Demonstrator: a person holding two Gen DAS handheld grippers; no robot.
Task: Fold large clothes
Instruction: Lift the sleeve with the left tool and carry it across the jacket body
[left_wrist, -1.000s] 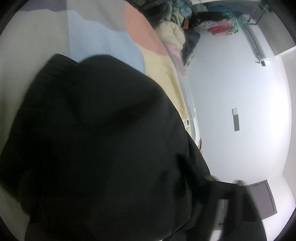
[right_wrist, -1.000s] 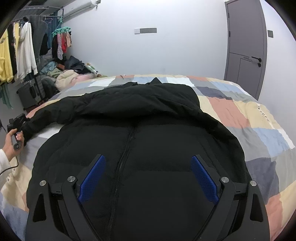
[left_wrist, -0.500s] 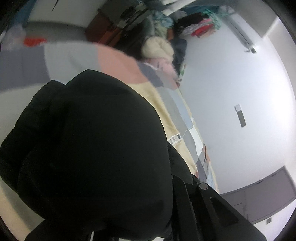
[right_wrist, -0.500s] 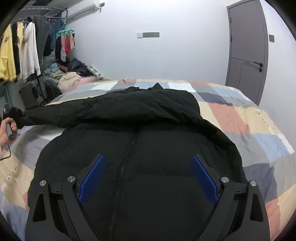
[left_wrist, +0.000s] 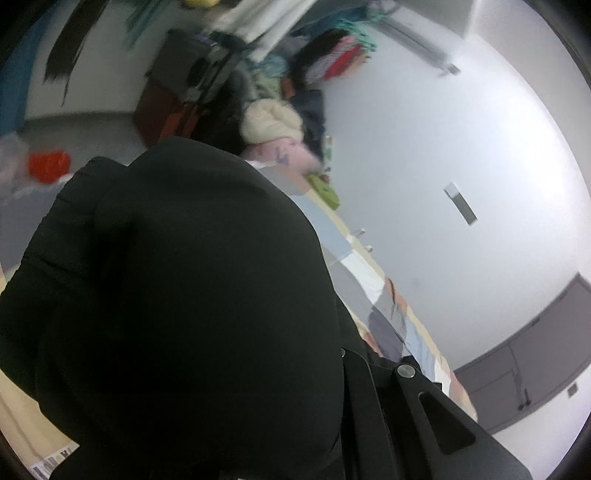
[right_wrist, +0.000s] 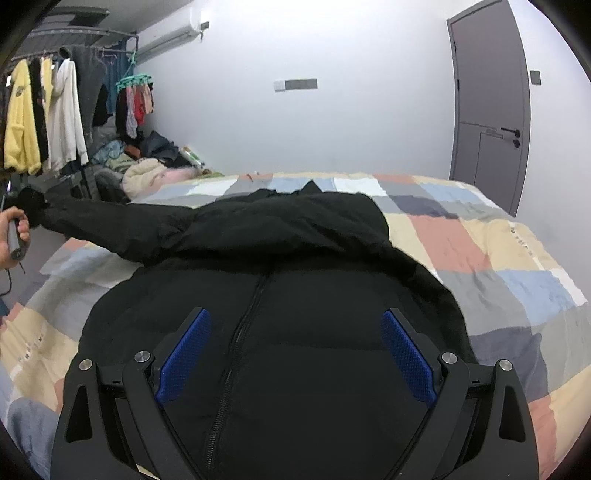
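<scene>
My left gripper holds the cuff end of the sleeve. From its own camera black fabric fills the view and the fingertips are hidden, but the right-wrist view shows the sleeve drawn out taut from my left hand, so I judge the jaws closed on it. The sleeve runs off the left edge of the bed, lifted clear of the quilt.

The black jacket lies zipper-up across the middle of the bed, collar toward the far edge and hem at the near edge under my right gripper. That gripper hovers over the chest panel with its blue pads spread wide — nothing between them.

Risks from here:
- With the body unpinned, any further outward pull on the sleeve would likely drag the whole jacket toward the left edge and skew the zipper line.
- The padded fabric is bulky and looks slick. A shallow bite on the cuff could slip, dropping the sleeve off the bed side.
- Folding the sleeve across the chest would probably trap air, so the fold may spring back.

Surroundings: a rack of hanging clothes and a heap of laundry stand beyond the far-left corner — near the swing path of the sleeve. A grey door stands at far right, well apart.
</scene>
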